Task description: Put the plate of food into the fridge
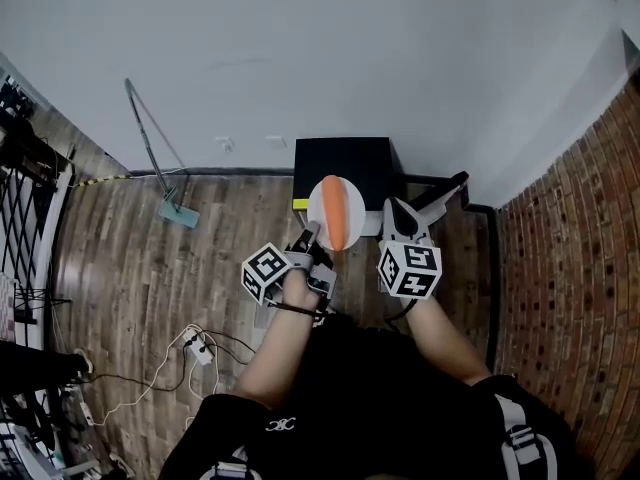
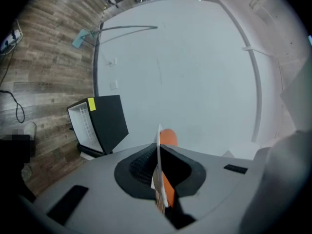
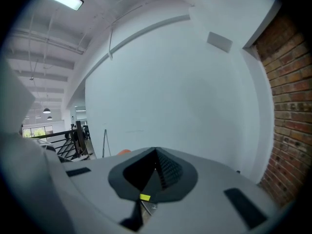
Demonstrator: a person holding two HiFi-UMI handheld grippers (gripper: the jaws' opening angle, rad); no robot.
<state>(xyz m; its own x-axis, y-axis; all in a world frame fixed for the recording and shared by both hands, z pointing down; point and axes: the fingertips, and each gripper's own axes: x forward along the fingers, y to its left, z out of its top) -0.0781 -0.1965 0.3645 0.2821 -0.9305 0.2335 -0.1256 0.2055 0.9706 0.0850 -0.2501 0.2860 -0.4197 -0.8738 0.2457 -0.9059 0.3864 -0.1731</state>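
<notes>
A white plate carries a long orange piece of food. My left gripper is shut on the plate's near-left rim and holds it in the air in front of a small black fridge. In the left gripper view the plate stands edge-on between the jaws of the left gripper, with the orange food on its right face. The fridge shows its white inside, and its door hangs open to the right. My right gripper is shut and empty beside the plate; the right gripper faces the white wall.
A mop leans on the white wall left of the fridge. A power strip with cables lies on the wood floor near my left leg. A brick wall runs along the right, and a black rack stands at far left.
</notes>
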